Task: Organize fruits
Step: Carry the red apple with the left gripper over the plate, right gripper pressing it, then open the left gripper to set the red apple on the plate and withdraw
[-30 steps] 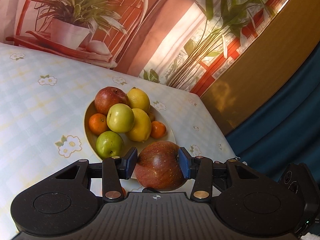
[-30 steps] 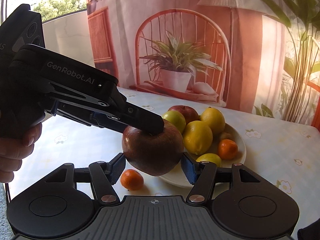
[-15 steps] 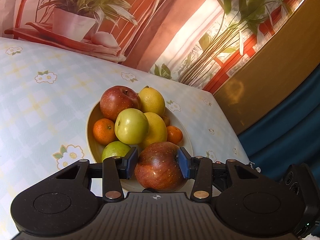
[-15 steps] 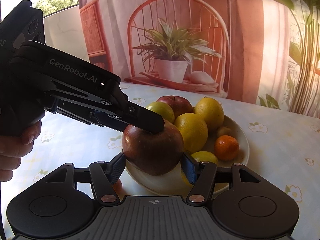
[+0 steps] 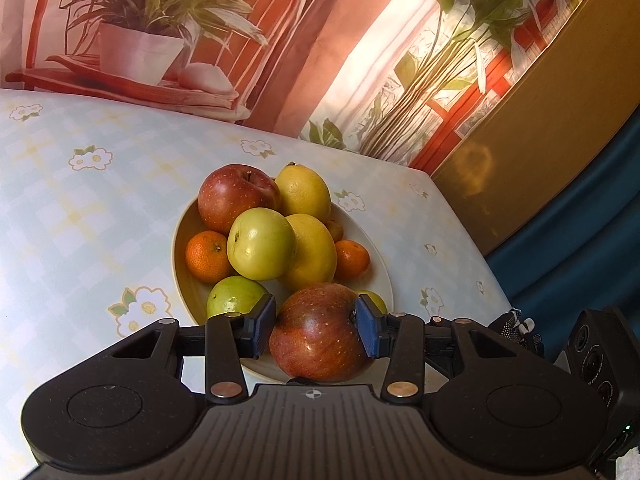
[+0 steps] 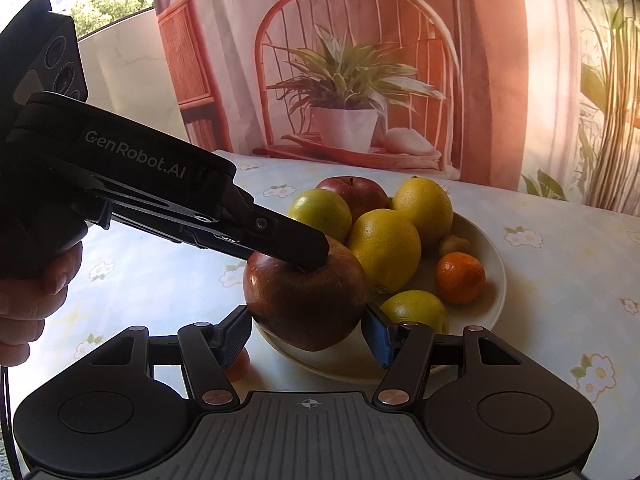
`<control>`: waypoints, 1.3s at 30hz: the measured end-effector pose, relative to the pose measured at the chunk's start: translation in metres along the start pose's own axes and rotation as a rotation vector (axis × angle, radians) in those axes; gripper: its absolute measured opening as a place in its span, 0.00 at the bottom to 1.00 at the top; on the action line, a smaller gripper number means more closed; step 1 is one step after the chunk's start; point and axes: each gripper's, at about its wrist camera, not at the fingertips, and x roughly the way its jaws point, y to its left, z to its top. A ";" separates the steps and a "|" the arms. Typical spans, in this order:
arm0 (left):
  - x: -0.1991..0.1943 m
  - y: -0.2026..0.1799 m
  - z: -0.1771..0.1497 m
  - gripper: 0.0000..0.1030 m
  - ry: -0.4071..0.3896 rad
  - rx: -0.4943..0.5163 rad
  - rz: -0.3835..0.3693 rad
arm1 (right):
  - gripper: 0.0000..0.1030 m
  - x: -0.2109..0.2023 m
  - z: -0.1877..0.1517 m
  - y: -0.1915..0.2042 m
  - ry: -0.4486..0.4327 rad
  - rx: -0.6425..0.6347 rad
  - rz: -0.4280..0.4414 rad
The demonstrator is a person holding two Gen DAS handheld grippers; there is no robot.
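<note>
Red apple [image 5: 320, 334]: held between the blue pads [image 5: 262, 326] of the left gripper [image 5: 316, 330], which is clamped on it from both sides, one pad against each flank. It sits above the near rim of the cream plate [image 5: 182, 248]; whether it touches the plate cannot be told. In the right wrist view the same apple [image 6: 306, 306] appears with the upper finger [image 6: 288, 242] of the left gripper pressed into its top, a bare hand [image 6: 30, 304] gripping the handle at the left edge. The right gripper [image 6: 306, 334] stands spread, its pads either side of the apple and just beside it; actual contact cannot be confirmed and it shows no grasp. Plate contents, left wrist view: a second red apple [image 5: 236, 198] at the back, a lemon [image 5: 304, 192] beside it, a yellow-green apple [image 5: 262, 244] on top of the heap, a second lemon [image 5: 314, 252] against it, a mandarin [image 5: 206, 256] on the left, another mandarin [image 5: 352, 260] on the right, and a green apple [image 5: 234, 298] at the near left, partly hidden by the gripper finger. A small brownish fruit [image 6: 454, 245] lies toward the back right of the plate. A further orange fruit [image 6: 238, 364] lies on the tablecloth [image 5: 80, 216] beside the plate, mostly hidden behind the right gripper's left pad. The cloth is pale check with flower prints. A printed backdrop [image 6: 352, 80] showing a potted plant stands behind the table.
</note>
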 end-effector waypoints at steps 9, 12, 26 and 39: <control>0.014 -0.006 0.000 0.44 0.030 0.013 0.010 | 0.54 0.000 -0.005 -0.014 0.003 0.052 -0.054; 0.014 -0.003 0.002 0.44 0.025 -0.005 0.004 | 0.54 0.002 -0.003 -0.012 0.007 0.040 -0.060; -0.009 0.004 0.002 0.43 -0.024 0.013 0.057 | 0.54 0.001 -0.005 -0.008 -0.003 0.065 -0.094; -0.038 0.008 -0.007 0.43 -0.074 0.102 0.146 | 0.54 -0.028 -0.010 0.010 -0.076 0.054 -0.155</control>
